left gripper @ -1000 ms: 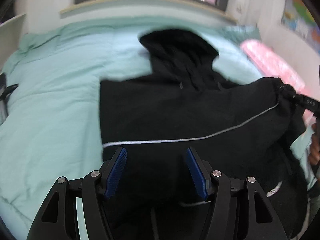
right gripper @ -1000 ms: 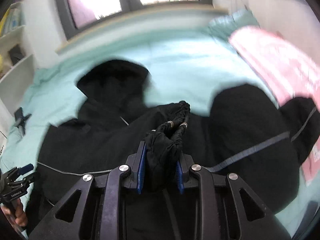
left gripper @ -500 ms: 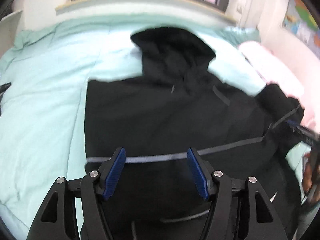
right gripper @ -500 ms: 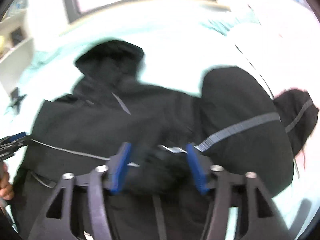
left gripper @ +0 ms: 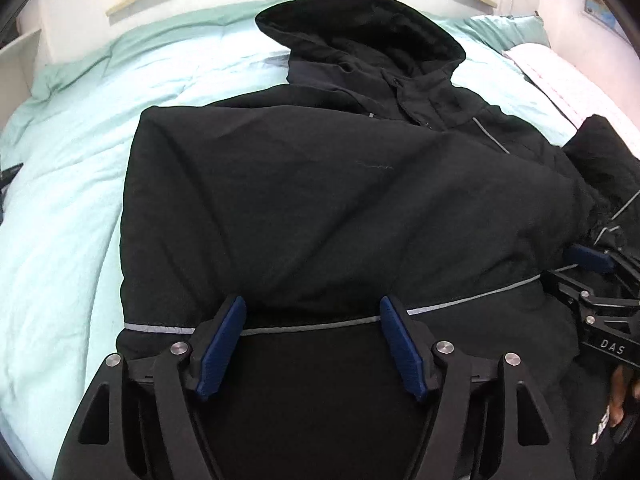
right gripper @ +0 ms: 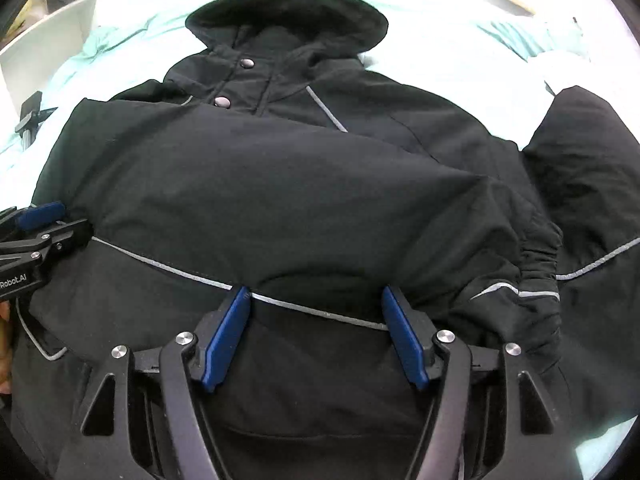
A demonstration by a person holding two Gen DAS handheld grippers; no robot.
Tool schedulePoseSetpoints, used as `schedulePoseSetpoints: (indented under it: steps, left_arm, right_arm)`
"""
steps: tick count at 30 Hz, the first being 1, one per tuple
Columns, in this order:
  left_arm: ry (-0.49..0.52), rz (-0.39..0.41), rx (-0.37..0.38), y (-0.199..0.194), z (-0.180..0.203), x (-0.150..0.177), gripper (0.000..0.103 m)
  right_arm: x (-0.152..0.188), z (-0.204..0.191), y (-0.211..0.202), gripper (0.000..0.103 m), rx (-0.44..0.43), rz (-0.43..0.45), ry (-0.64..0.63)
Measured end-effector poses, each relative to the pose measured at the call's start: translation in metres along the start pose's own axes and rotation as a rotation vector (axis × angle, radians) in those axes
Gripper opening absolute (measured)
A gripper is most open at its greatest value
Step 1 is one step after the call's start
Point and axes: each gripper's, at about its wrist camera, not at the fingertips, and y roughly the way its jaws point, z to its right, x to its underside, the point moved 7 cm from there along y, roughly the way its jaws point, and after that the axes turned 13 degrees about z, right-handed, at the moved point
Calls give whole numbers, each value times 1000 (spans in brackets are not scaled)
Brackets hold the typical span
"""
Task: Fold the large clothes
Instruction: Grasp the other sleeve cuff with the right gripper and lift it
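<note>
Sleeve of black hooded nylon jacket (right gripper: 280, 184) on the mint quilted bed (left gripper: 72, 208) now lies folded across its chest; we note right gripper (right gripper: 316, 332) just released it, left gripper (left gripper: 312, 340) spread, empty; next sleeve follows.

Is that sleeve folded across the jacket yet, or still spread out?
Folded: one sleeve lies across the jacket chest, cuff resting on it. The other sleeve is still out.

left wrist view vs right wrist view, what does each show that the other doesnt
Only the left wrist view shows the pink bedding and a wall poster. Only the right wrist view shows the jacket's two snap buttons, the gathered cuff and a white shelf. Both show the black hooded jacket on the mint bedspread, with open jaws above its grey stripe.
</note>
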Motion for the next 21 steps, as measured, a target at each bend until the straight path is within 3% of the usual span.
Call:
schedulePoseSetpoints:
  steps: [5, 9, 14, 18, 21]
  left_arm:
    - [9, 3, -16, -20, 5, -8, 71]
    - [-1, 38, 65, -54, 34, -14, 71]
    - [22, 81, 181, -91, 109, -36, 71]
    - [54, 85, 289, -97, 193, -53, 71]
    - [88, 91, 308, -89, 239, -58, 71]
  right_arm:
    - [4, 6, -32, 69, -26, 11, 56]
    - [9, 21, -96, 69, -103, 85, 142]
    - [10, 61, -160, 69, -78, 177, 179]
    - [19, 124, -203, 69, -21, 239, 246]
    - [28, 187, -230, 70, 41, 277, 349]
